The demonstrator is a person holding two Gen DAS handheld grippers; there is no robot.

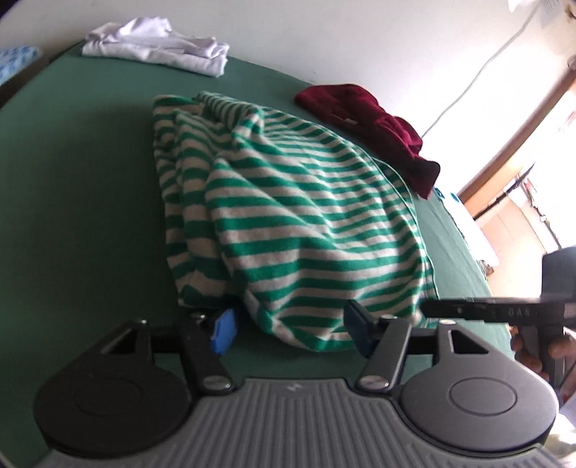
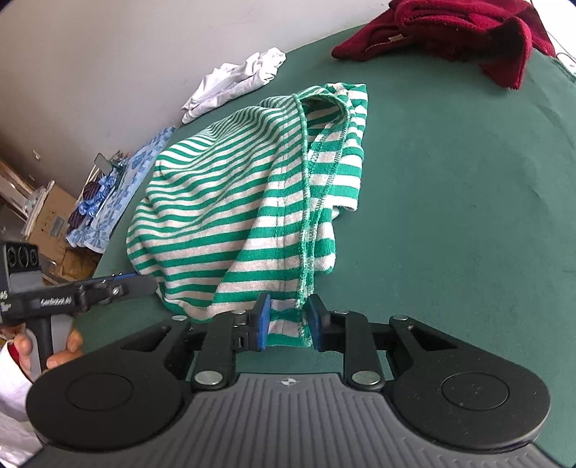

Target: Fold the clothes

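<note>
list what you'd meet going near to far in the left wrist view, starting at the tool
left tool → green and white striped shirt → dark red garment → white garment by the wall

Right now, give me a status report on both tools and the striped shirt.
Left tool open, straddling striped shirt hem. Right tool pads at the hem, grip unconfirmed. Maroon garment and white garment lie apart on green table.

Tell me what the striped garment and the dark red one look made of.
Striped garment: soft knit, probably cotton jersey; matte, limp folds, overlocked seams showing. Dark red garment: thicker and plusher, maybe velour or fleece; the fuzzy nap suggests so, but I can't be sure.
</note>
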